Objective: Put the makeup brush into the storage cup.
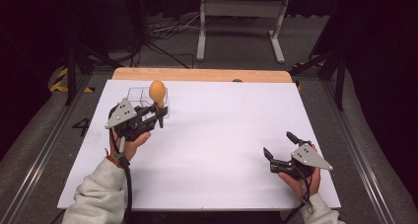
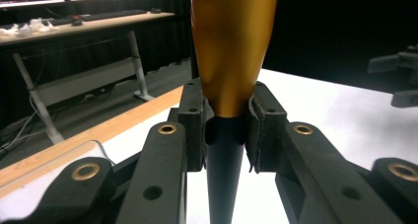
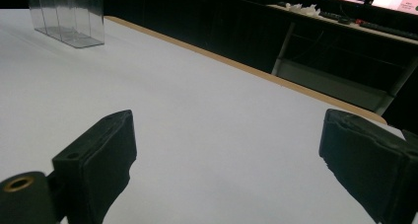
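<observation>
Already your left gripper (image 1: 156, 113) clamped on orange-headed tool (image 1: 157, 91), upper left, beside clear box (image 1: 135, 93); placing likely remains. Right gripper (image 1: 279, 152) apart, empty, lower right.

The desk (image 1: 207, 150) is covered almost wholly by a white sheet (image 1: 222, 130) that lies flat and smooth on it. Along the far edge a strip of bare wood (image 1: 202, 75) shows beyond the sheet, and a small dark spot (image 1: 237, 80) sits on that strip right of its middle. On the sheet, near the far left corner, stands a clear plastic box (image 1: 140, 96), upright, with thin see-through walls and an inner divider; the right gripper view shows it (image 3: 66, 17) resting directly on the white surface, well apart from the wooden edge (image 3: 197, 51).
</observation>
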Tool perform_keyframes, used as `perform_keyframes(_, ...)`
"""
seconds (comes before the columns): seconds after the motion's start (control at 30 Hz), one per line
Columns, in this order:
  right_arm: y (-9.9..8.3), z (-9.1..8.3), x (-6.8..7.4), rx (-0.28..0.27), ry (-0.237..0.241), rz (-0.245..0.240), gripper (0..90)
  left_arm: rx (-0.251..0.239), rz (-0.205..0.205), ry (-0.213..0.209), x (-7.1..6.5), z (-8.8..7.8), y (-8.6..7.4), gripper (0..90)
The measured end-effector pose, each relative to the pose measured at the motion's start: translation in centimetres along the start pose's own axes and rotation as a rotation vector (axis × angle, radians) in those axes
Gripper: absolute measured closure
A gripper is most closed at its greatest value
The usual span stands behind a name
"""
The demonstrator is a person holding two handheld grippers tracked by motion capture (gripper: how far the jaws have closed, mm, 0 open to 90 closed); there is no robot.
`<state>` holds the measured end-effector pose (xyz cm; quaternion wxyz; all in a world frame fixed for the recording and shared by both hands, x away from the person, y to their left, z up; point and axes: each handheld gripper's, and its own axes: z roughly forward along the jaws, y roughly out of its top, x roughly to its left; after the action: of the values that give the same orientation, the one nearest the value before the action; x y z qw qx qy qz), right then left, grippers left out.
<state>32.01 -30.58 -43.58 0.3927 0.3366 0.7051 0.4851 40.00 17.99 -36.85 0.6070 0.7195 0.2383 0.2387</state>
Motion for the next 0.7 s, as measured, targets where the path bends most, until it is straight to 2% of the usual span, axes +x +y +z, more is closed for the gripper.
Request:
perform_keyframes(0.17, 0.0, 0.0, 0.0, -0.001, -0.004, 0.003, 8.3, -0.018, -0.026, 0.019, 1.3, 0.0, 0.2, 72.7)
perform_keyframes(0.37, -0.1, 0.1, 0.1, 0.002, -0.001, 0.005, 8.5, -0.019, -0.023, 0.043, 2.7, 0.5, 0.7, 72.7)
perform_keyframes(0.7, -0.2, 0.1, 0.0, 0.004, -0.001, 0.011, 8.6, -0.019, -0.033, 0.077, 4.1, 1.6, 1.4, 72.7)
